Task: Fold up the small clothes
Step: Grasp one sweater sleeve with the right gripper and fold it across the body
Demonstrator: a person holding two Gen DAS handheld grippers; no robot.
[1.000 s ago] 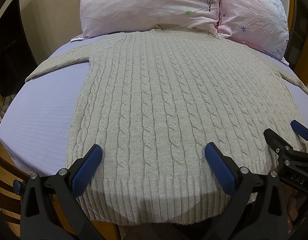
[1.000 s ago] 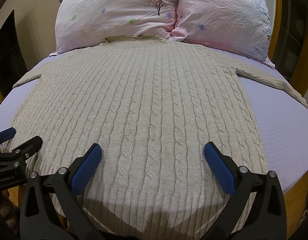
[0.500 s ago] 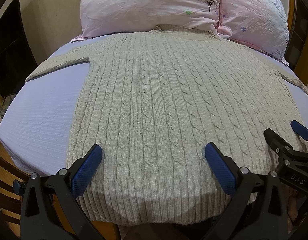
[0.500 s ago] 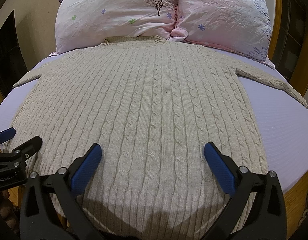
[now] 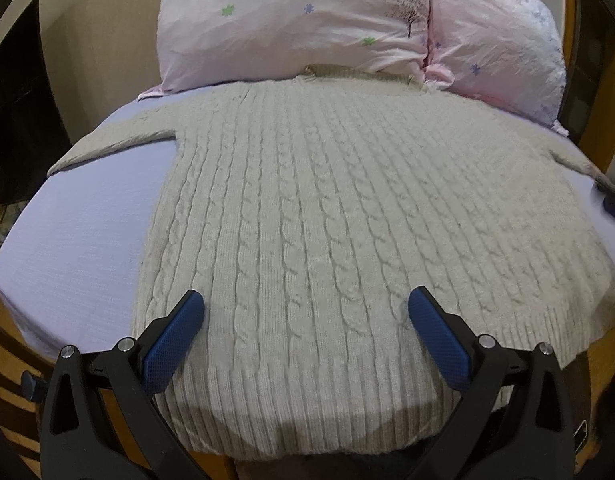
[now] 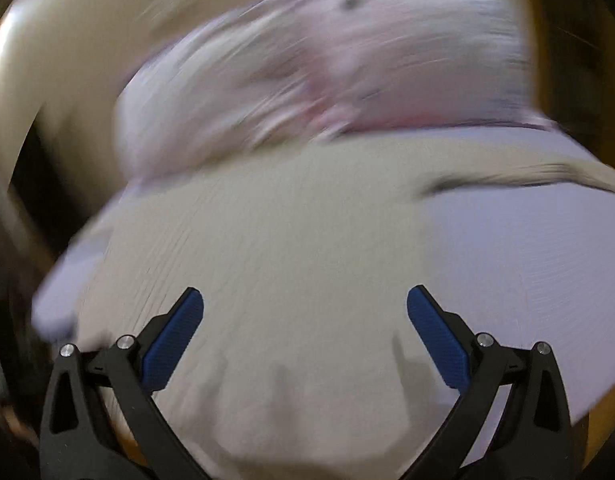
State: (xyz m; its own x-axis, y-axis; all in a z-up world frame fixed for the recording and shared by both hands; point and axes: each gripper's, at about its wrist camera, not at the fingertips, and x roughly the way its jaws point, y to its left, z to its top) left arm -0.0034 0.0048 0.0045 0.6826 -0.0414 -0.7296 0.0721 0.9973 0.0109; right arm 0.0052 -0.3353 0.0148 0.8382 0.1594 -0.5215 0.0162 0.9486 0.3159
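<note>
The left gripper [image 5: 305,322], spread wide and empty, hangs over the hem of the cable-knit sweater [image 5: 347,208], which runs lengthwise away toward the pillows [image 5: 299,20], while the right gripper [image 6: 305,320], equally agape, sits nearer its right sleeve [image 6: 527,172].

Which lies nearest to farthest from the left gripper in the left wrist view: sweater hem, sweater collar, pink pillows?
From the left gripper:
1. Ribbed hem of the beige cable-knit sweater, directly beneath the open fingers.
2. Sweater collar, far end, centre.
3. Pink floral pillows, behind the collar at the headboard.
</note>
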